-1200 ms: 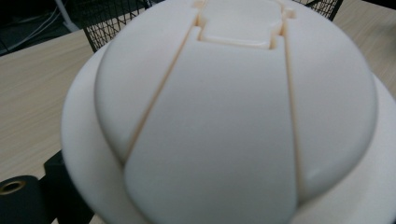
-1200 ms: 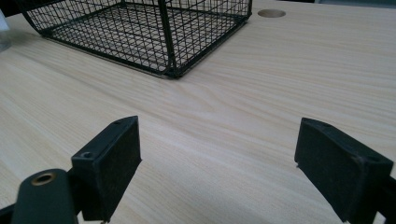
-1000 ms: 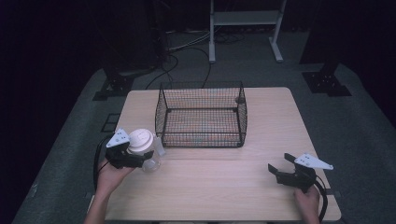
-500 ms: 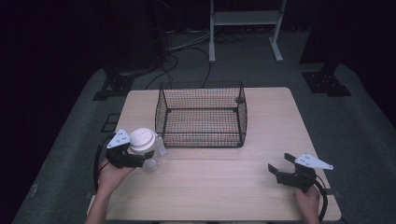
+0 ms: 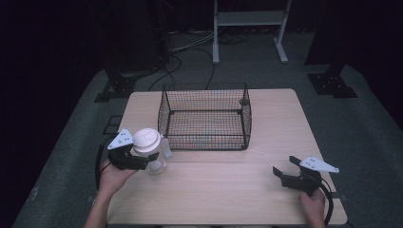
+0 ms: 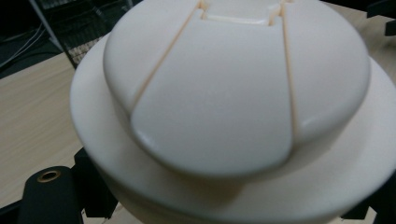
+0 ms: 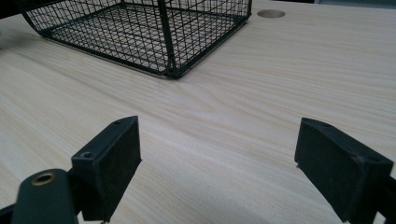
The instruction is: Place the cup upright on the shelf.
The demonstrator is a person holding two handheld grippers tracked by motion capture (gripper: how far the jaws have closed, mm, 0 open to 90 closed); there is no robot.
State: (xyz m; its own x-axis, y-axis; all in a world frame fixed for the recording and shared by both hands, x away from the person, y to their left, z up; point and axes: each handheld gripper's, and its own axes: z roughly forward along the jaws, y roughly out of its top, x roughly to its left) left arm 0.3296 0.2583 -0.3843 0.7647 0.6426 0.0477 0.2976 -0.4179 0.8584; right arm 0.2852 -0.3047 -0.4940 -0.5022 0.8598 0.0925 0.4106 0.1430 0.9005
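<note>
A clear jar (image 5: 157,159) with a white lid (image 5: 146,140) is held by the left gripper (image 5: 142,164) just beside the wire basket (image 5: 205,116). The right gripper (image 5: 285,172) is kept wide open, empty. Probably lifting into the basket is needed next.

Overhead light fell evenly on the pale wooden table (image 5: 228,190), while the room around it lay almost black. The high view was soft and grainy. A cream lid (image 6: 233,107) loomed blurred at close range; the wire basket (image 7: 140,28) stayed reasonably sharp.
</note>
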